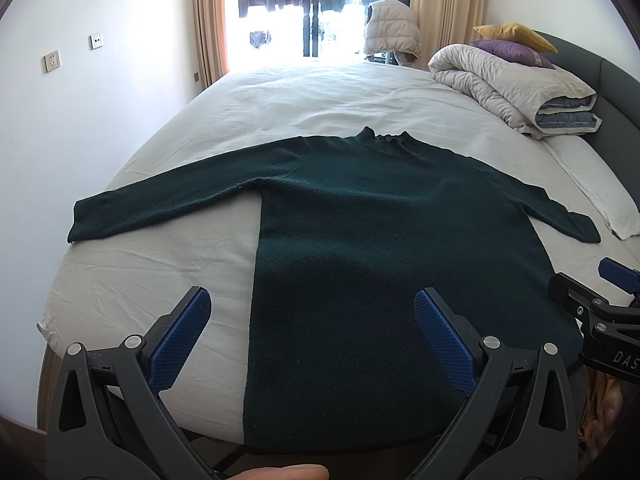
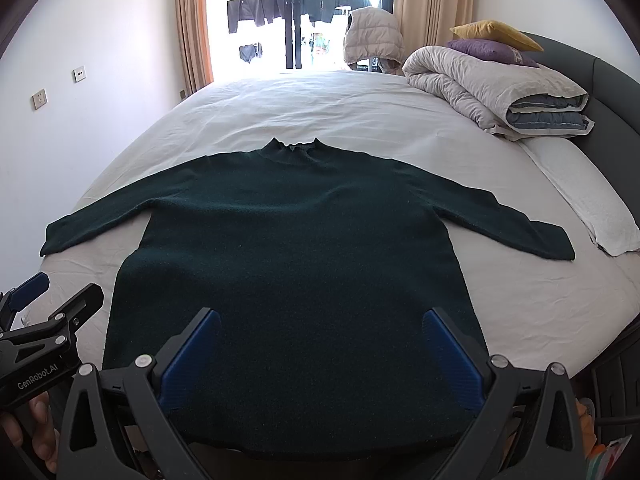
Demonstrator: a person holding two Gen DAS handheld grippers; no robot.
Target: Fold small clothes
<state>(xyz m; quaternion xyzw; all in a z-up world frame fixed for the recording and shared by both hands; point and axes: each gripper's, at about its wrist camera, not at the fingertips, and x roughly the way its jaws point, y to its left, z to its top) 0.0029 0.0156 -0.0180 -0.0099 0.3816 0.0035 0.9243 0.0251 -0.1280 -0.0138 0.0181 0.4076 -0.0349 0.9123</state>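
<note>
A dark green long-sleeved sweater (image 1: 360,232) (image 2: 296,248) lies flat on the white bed sheet (image 1: 280,96), collar away from me, both sleeves spread out to the sides. My left gripper (image 1: 312,304) hovers open above the sweater's lower left edge, holding nothing. My right gripper (image 2: 322,322) is open too, above the lower middle of the sweater near the hem. Each gripper shows at the edge of the other's view: the right gripper (image 1: 600,292) at the right, the left gripper (image 2: 60,292) at the left.
A rolled grey duvet (image 1: 508,84) with a purple cushion (image 1: 512,51) and a yellow cushion (image 1: 516,33) sits at the bed's far right by the dark headboard (image 1: 616,76). A folded white towel (image 2: 588,204) lies right of the sweater. A wall (image 1: 80,100) runs along the left.
</note>
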